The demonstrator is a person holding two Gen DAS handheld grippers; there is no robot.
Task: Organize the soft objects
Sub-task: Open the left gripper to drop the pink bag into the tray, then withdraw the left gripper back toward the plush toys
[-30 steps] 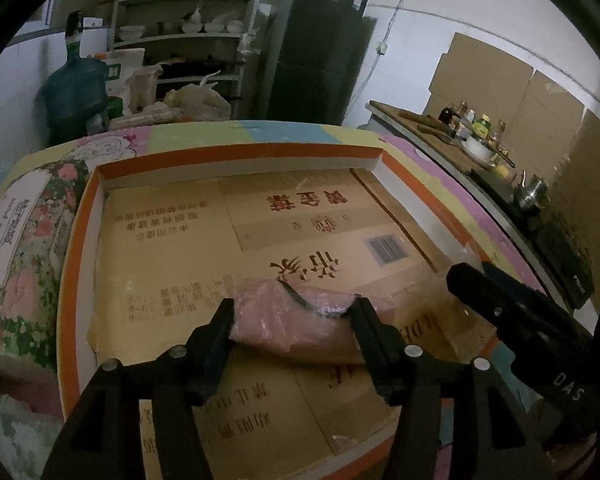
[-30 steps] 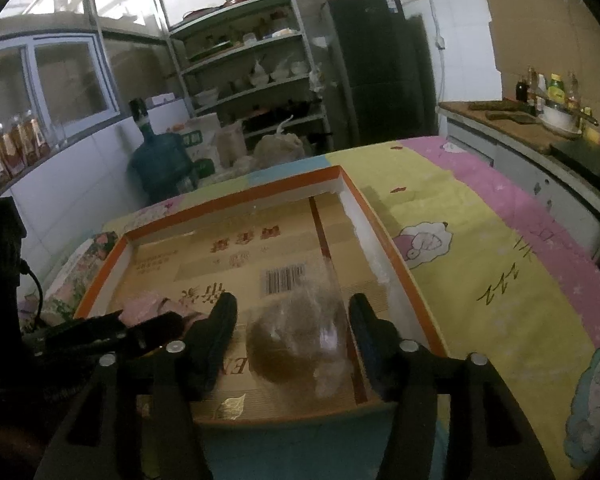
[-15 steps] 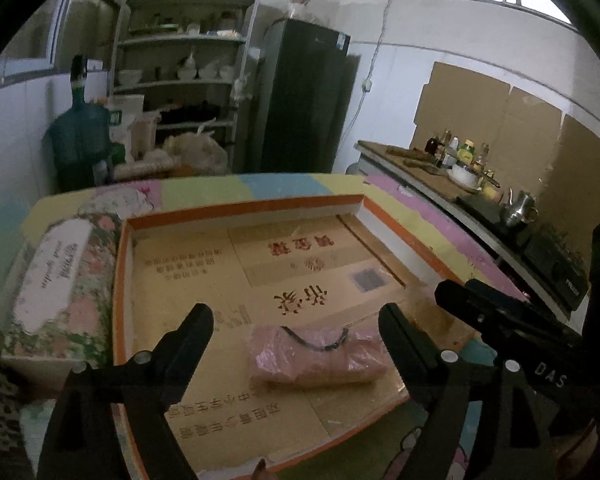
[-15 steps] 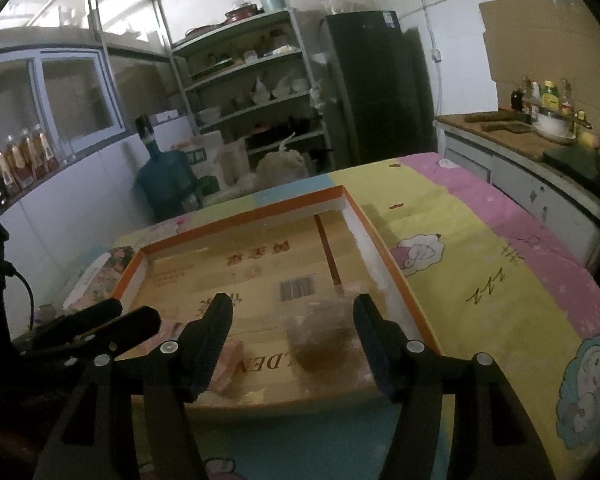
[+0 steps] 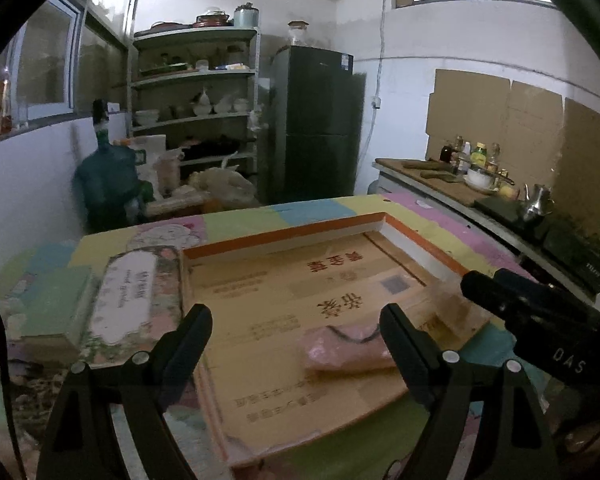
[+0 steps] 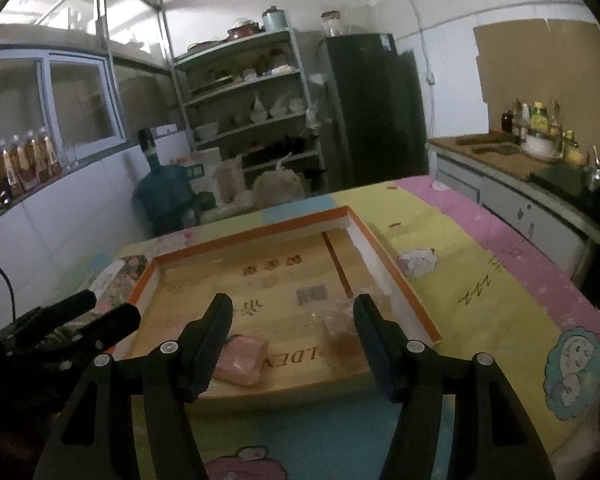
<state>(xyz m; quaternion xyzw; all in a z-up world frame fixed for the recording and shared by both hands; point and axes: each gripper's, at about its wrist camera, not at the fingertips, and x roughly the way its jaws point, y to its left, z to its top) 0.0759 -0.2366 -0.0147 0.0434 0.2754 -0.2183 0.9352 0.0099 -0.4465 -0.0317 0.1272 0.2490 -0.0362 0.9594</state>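
A shallow orange-rimmed tray (image 5: 284, 234) lined with cardboard lies on the table; it also shows in the right wrist view (image 6: 396, 270). A pink soft packet (image 5: 344, 346) lies in its near part, also seen in the right wrist view (image 6: 242, 358). A clear bag with brown contents (image 6: 342, 334) lies to its right, partly visible in the left wrist view (image 5: 448, 306). My left gripper (image 5: 296, 344) is open and empty, above and short of the pink packet. My right gripper (image 6: 292, 336) is open and empty, short of the clear bag.
A floral box (image 5: 128, 300) lies left of the tray. The table has a colourful cartoon cloth (image 6: 480, 280). A counter with bottles and a kettle (image 5: 476, 168) runs along the right. Shelves, a dark fridge (image 5: 320, 120) and a water jug (image 5: 104, 176) stand behind.
Both grippers opened, let go of the pink packet and the clear bag in the tray, and drew back and up. Both items now lie in the tray.
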